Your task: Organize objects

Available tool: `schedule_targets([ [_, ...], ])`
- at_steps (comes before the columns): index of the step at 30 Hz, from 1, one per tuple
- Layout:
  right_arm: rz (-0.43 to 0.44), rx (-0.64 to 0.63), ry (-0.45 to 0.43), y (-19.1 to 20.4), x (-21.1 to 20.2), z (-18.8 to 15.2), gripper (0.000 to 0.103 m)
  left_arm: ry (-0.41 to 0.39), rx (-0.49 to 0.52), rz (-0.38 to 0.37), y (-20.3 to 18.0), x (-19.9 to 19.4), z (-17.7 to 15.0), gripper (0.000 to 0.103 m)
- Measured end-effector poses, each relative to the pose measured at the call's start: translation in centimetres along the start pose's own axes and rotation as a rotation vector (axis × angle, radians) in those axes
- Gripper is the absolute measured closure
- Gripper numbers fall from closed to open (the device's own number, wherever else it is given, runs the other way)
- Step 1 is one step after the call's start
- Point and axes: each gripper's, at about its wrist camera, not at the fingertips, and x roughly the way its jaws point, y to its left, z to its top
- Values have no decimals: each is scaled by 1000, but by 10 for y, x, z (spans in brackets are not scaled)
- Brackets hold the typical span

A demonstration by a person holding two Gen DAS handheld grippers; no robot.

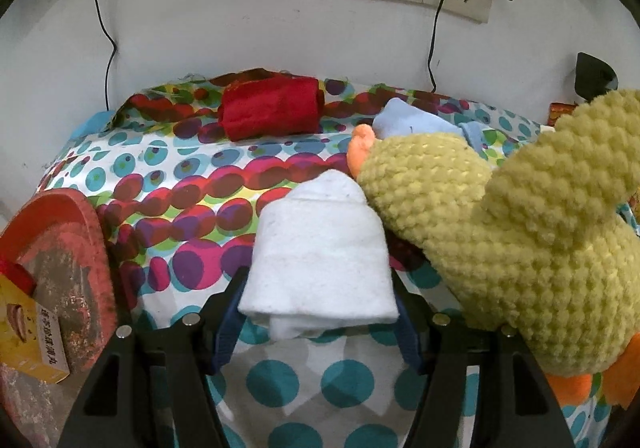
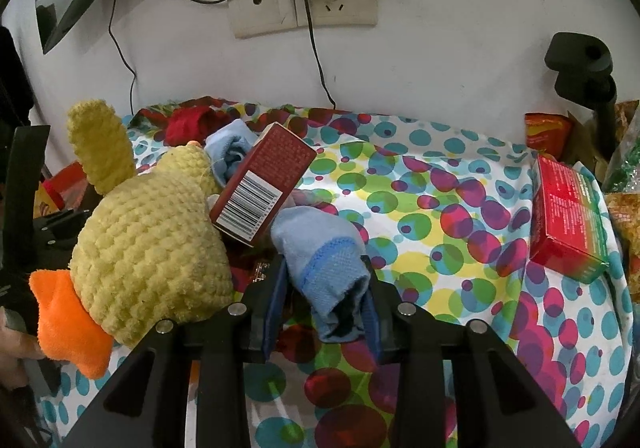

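Mid-sort, both claws loaded. My left claw (image 1: 320,312) is clamping a folded white felt-like cloth (image 1: 320,248) between its blue pads, near end of the cloth sitting between the fingers, far end pointing out over the spotted multicolour sheet (image 1: 192,184) that's covering the counter. My right claw (image 2: 324,300) is clamping a rolled light-blue knitted sock with a darker blue cuff (image 2: 324,260); the pads are pressing in on both sides of the roll.

Other items on the sheet: a rolled red cloth (image 1: 270,112) lying at the back by the wall, a second light-blue sock (image 2: 232,152) behind the yellow crocheted duck plush with orange beak and feet (image 2: 148,240), and a dark red barcode-printed carton (image 2: 264,192) leaning on that plush. A red and green carton (image 2: 568,220) is sitting well apart at the right edge.

My read: I'm in the carry/place step for both fabric pieces, nothing released yet.

Next move, as I judge it: taking the white cloth toward the red roll at the back, and the sock toward its mate. The plush is crowding the left claw's right side, and the leaning carton could tip if I'm brushing it, so I'm planning clear paths around both before letting go.
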Motion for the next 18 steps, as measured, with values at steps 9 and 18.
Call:
schedule_targets([
  [9, 39, 7, -53, -2, -10, -2, 78, -52, 31, 29, -6, -11, 2, 49],
  [18, 38, 31, -151, -7, -28, -4, 80, -121, 26, 29, -2, -24, -1, 56],
])
